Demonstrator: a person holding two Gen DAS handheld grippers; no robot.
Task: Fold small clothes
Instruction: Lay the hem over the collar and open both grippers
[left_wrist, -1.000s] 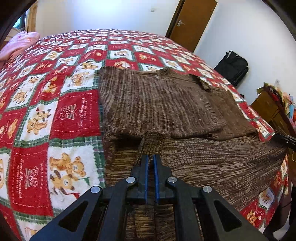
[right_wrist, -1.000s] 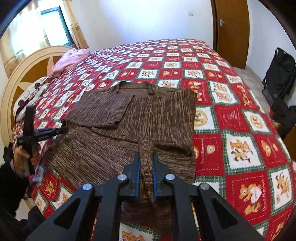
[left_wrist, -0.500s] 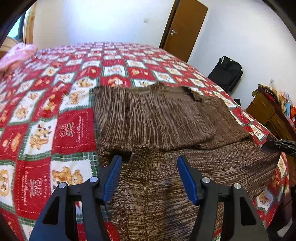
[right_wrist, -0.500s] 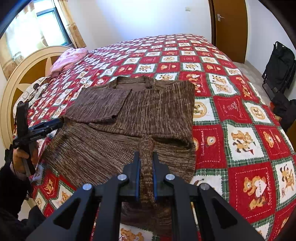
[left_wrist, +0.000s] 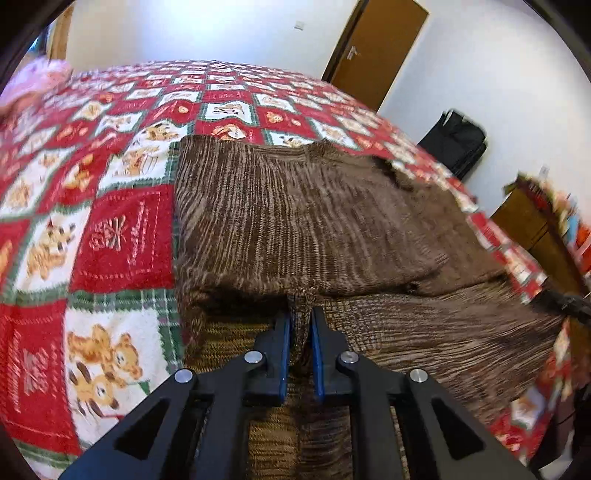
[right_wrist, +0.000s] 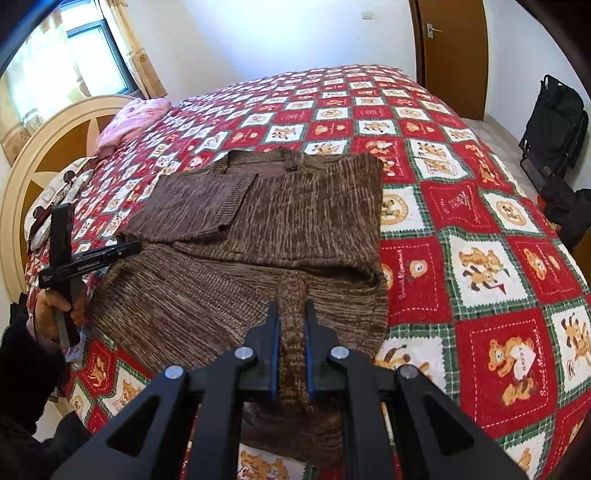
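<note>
A brown knitted sweater (left_wrist: 303, 221) lies on the bed with its sleeves folded in over the body; it also shows in the right wrist view (right_wrist: 303, 218). My left gripper (left_wrist: 300, 325) is shut on a pinch of the sweater's lower hem at one corner. My right gripper (right_wrist: 291, 314) is shut on a bunched fold of the hem at the other corner. The left gripper also shows from outside in the right wrist view (right_wrist: 129, 248), at the sweater's left edge, held by a hand.
The bed has a red, white and green teddy-bear quilt (right_wrist: 480, 229). A pink cloth (right_wrist: 133, 118) lies by the headboard (right_wrist: 44, 147). A black bag (right_wrist: 554, 122) stands by the wall near a brown door (right_wrist: 454, 48). A wooden dresser (left_wrist: 535, 229) is on the right.
My left gripper was shut on the hem, opened half a second ago, and is now shut on the hem again, lower and closer. My right gripper kept its hold.
</note>
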